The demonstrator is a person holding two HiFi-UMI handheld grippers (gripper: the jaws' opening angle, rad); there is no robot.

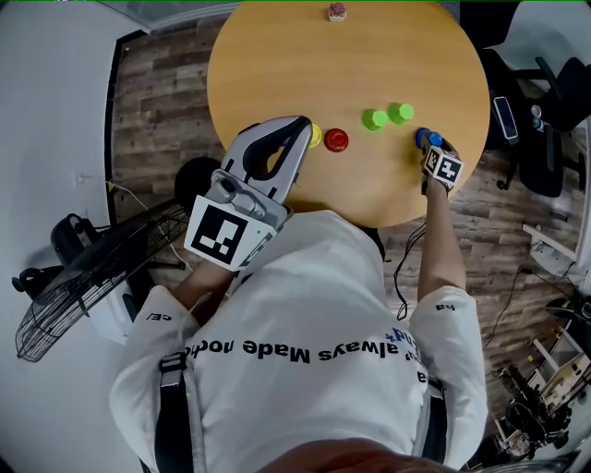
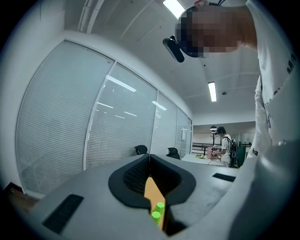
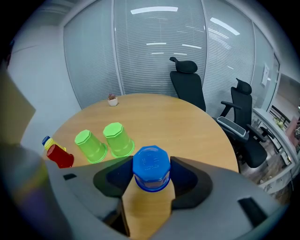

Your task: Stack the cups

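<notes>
Right gripper view shows the right gripper (image 3: 151, 175) clamped on the blue cup (image 3: 151, 165), which sits bottom-up between its jaws. One green cup (image 3: 90, 145) and a second green cup (image 3: 118, 138) stand just ahead, to its left. The left gripper (image 2: 149, 161) has its jaws pressed together, with nothing between them.

In the head view, my left claw (image 1: 303, 127) covers most of the small yellow plastic cup (image 1: 317, 136), so only a sliver shows. My right claw (image 1: 431, 146) hides the lower part of the blue plastic cup (image 1: 424, 137). At the far edge of the round wooden tabletop (image 1: 369, 55), a little pinkish object (image 1: 337, 11) is cut off by the top edge and too small to tell. In the left gripper view, that tabletop is only a narrow strip below my claw's closed jaws.
</notes>
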